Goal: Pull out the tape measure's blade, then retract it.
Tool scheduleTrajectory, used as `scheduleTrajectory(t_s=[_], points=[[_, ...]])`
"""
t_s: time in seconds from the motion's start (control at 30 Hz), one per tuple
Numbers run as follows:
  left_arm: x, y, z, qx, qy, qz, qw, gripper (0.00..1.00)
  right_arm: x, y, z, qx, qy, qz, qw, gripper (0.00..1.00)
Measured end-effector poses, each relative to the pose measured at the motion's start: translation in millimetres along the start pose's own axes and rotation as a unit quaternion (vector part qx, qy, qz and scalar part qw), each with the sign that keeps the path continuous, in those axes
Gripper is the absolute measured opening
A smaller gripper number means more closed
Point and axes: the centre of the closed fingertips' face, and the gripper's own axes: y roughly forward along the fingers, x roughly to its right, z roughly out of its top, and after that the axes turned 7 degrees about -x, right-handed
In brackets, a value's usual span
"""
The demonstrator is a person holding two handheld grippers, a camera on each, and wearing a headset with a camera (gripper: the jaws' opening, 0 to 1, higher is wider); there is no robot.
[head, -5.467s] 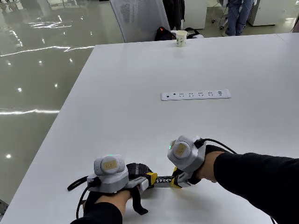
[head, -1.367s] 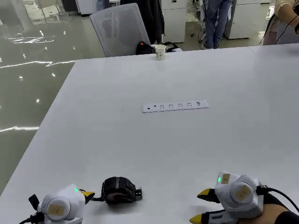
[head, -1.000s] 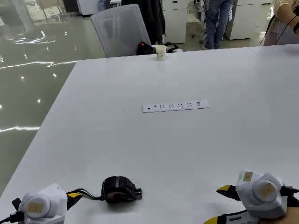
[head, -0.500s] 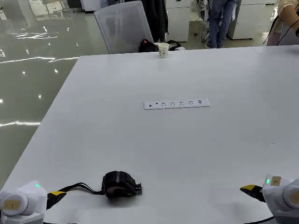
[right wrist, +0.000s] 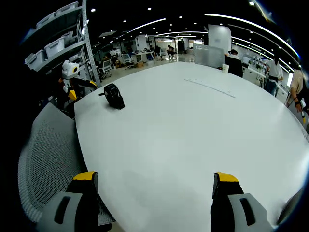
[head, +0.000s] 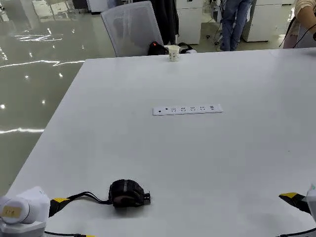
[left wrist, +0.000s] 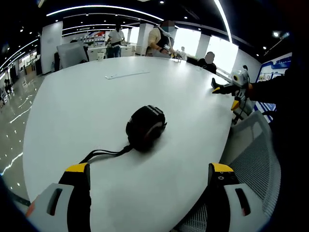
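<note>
My left gripper and right gripper gape empty. The tape measure lies just ahead of the left; snagging its strap could drag it off the bench.

We are finding no writing that we can read. We are seeing a tan sticker on the left gripper, its print blurred. We are making out print on the paper cup and marks on the power strip, all too small, and smeared lettering on a blue wall board.
</note>
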Motion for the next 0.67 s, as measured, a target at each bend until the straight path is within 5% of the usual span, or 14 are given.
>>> scheduleTrajectory(t_s=[0.27, 0.67], points=[[3.3, 1.0, 0.5, -0.005, 0.003, -0.017, 0.9998, 0.99, 0.9, -7.9, 0.0, -0.003, -0.004, -0.01, 0.9999, 0.99], [4.2, -4.5, 4.6, -0.001, 0.004, -0.006, 1.0, 0.99, -9.8, -8.1, 4.1, -0.007, -0.025, 0.0, 0.9997, 0.99]])
